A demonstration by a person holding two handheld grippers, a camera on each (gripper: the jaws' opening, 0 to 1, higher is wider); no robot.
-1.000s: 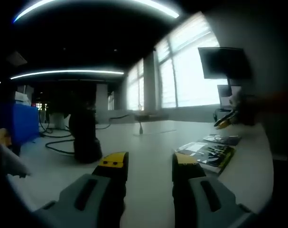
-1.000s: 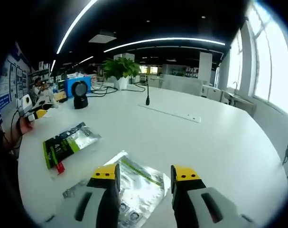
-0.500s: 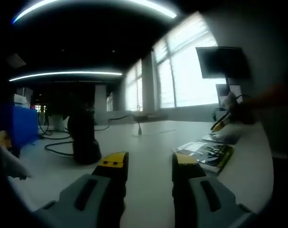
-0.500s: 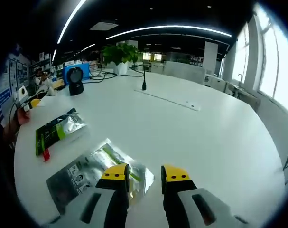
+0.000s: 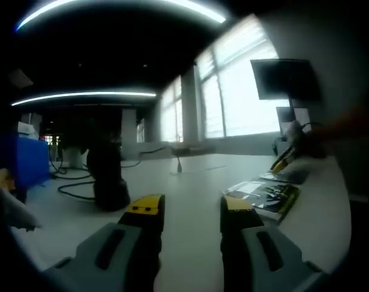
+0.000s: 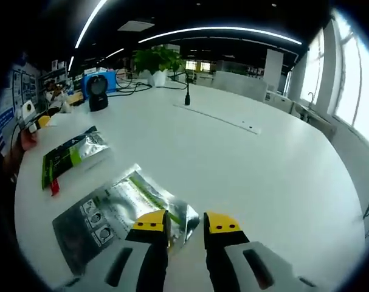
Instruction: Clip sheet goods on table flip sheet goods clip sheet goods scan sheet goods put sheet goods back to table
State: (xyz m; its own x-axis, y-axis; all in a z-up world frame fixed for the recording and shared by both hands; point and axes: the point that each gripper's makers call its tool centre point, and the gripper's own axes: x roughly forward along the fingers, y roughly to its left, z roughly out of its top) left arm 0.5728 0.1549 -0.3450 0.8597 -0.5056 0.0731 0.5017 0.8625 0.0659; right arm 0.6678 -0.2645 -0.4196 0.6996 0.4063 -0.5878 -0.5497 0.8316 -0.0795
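Left of the silver pouch [image 6: 120,210] lies the green pouch [image 6: 72,156]; both rest on the white table [image 6: 245,164]. Left gripper [image 5: 191,208] — jaws apart, empty. Right gripper [image 6: 185,222] — jaws narrowed at the silver pouch's near corner; grip cannot be confirmed. Risk: the slick foil corner slips free during the flip

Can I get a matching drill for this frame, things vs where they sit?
Things:
1. silver pouch
2. green pouch
3. black scanner
4. potted plant

Places:
A. far end of the table, behind the cables
B. at the right gripper tips
C. beside the blue box
D. flat on the table, beyond the silver one

Pairs: 1-B, 2-D, 3-C, 4-A
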